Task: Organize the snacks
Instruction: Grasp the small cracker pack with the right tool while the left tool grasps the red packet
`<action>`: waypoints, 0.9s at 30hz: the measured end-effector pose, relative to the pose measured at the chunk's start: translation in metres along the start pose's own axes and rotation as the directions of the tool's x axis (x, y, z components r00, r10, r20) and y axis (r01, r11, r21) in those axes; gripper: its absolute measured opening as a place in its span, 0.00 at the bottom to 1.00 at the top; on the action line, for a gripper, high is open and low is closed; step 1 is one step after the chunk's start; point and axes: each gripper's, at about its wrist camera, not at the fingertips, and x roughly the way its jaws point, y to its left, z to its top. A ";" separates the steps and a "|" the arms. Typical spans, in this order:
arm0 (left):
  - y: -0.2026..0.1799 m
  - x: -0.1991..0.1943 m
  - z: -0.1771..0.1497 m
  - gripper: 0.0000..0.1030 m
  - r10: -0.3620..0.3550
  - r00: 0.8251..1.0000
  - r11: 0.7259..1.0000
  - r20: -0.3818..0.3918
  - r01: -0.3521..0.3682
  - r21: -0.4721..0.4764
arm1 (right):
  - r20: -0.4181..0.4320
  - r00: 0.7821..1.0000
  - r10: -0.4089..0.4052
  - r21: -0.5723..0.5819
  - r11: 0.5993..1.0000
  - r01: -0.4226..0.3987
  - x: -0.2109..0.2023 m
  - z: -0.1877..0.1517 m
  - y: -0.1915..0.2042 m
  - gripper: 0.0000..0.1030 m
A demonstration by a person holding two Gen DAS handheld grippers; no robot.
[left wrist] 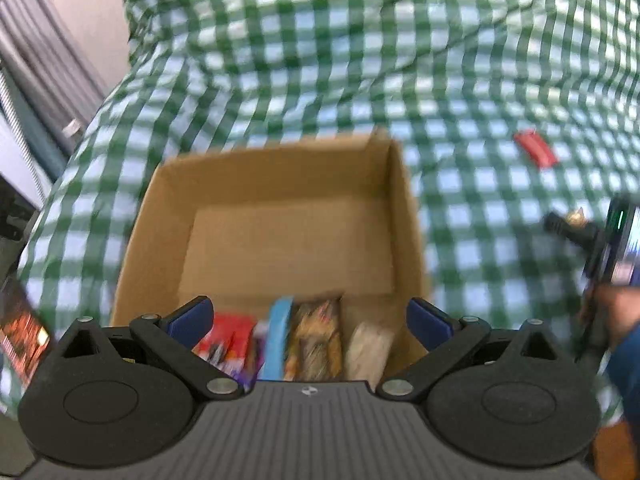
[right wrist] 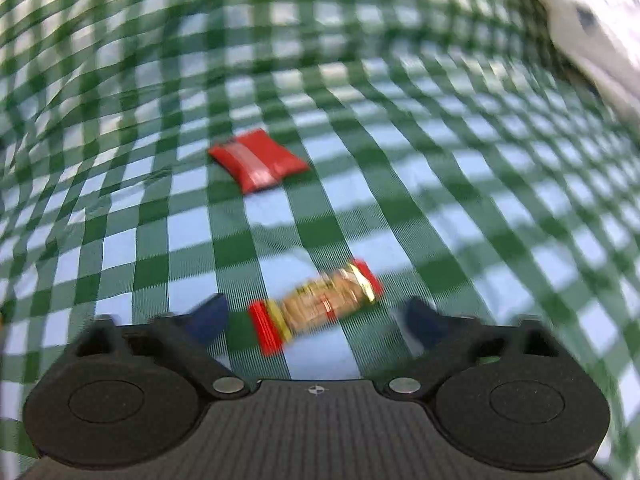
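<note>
Green-and-white checked cloth [left wrist: 460, 80] covers the surface. Left wrist view: the left gripper [left wrist: 310, 318] is spread wide, empty, above a cardboard box [left wrist: 280, 184] at centre; snack packets [left wrist: 316, 336] stand along its lower edge. Right wrist view: the right gripper [right wrist: 316, 316], also apart, flanks a gold-and-red wrapped snack [right wrist: 316, 304] on the cloth; a red packet [right wrist: 258, 160] lies above centre.
</note>
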 end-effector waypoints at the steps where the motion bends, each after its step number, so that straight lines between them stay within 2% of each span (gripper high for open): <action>1: -0.008 0.001 0.010 1.00 -0.013 1.000 1.000 0.021 0.013 -0.002 | 0.012 1.000 0.016 -0.010 1.000 -0.016 -0.001 -0.002 -0.001 0.58; 2: -0.017 0.003 0.021 1.00 -0.028 0.999 1.000 0.039 0.028 -0.002 | 0.024 0.999 0.021 -0.004 1.000 -0.021 -0.003 -0.004 -0.006 0.52; 4: -0.040 0.011 0.044 1.00 -0.085 0.995 0.996 0.056 0.085 0.001 | 0.030 0.999 0.019 0.029 0.999 -0.019 -0.011 -0.008 -0.022 0.51; 8: -0.104 0.051 0.094 1.00 -0.212 0.976 0.977 0.049 0.213 -0.003 | 0.036 0.997 -0.067 0.170 0.984 0.060 -0.033 -0.014 -0.088 0.51; 11: -0.161 0.101 0.129 1.00 -0.293 0.956 0.956 0.002 0.293 -0.001 | 0.035 0.984 -0.174 0.270 0.950 0.158 -0.048 -0.022 -0.142 0.51; 14: -0.218 0.155 0.159 1.00 -0.353 0.933 0.935 -0.068 0.354 0.005 | 0.013 0.975 -0.221 0.341 0.918 0.203 -0.051 -0.036 -0.181 0.51; 18: -0.282 0.212 0.184 1.00 -0.315 0.944 0.947 -0.101 0.320 0.028 | 0.035 0.976 -0.216 0.320 0.927 0.193 -0.052 -0.046 -0.186 0.52; 21: -0.314 0.248 0.194 1.00 -0.288 0.944 0.955 -0.163 0.296 0.027 | 0.037 0.976 -0.214 0.317 0.929 0.192 -0.051 -0.047 -0.184 0.53; 22: -0.323 0.259 0.195 1.00 -0.258 0.947 0.962 -0.190 0.271 0.044 | 0.040 0.977 -0.211 0.319 0.929 0.188 -0.051 -0.047 -0.185 0.54; 23: -0.328 0.264 0.196 1.00 -0.240 0.952 0.965 -0.188 0.256 0.063 | 0.042 0.977 -0.207 0.317 0.931 0.184 -0.051 -0.046 -0.185 0.54; 24: -0.329 0.261 0.198 0.98 -0.241 0.958 0.966 -0.153 0.253 0.061 | 0.045 0.978 -0.203 0.312 0.933 0.179 -0.048 -0.042 -0.187 0.54; 25: -0.328 0.259 0.198 0.93 -0.240 0.960 0.966 -0.143 0.250 0.059 | 0.050 0.978 -0.200 0.307 0.935 0.176 -0.050 -0.043 -0.187 0.54; 26: -0.326 0.256 0.197 0.74 -0.252 0.959 0.964 -0.131 0.260 0.050 | 0.052 0.979 -0.199 0.302 0.937 0.175 -0.049 -0.042 -0.188 0.54; 27: -0.323 0.248 0.196 0.41 -0.261 0.960 0.963 -0.098 0.267 0.050 | 0.052 0.978 -0.200 0.297 0.939 0.176 -0.049 -0.042 -0.187 0.54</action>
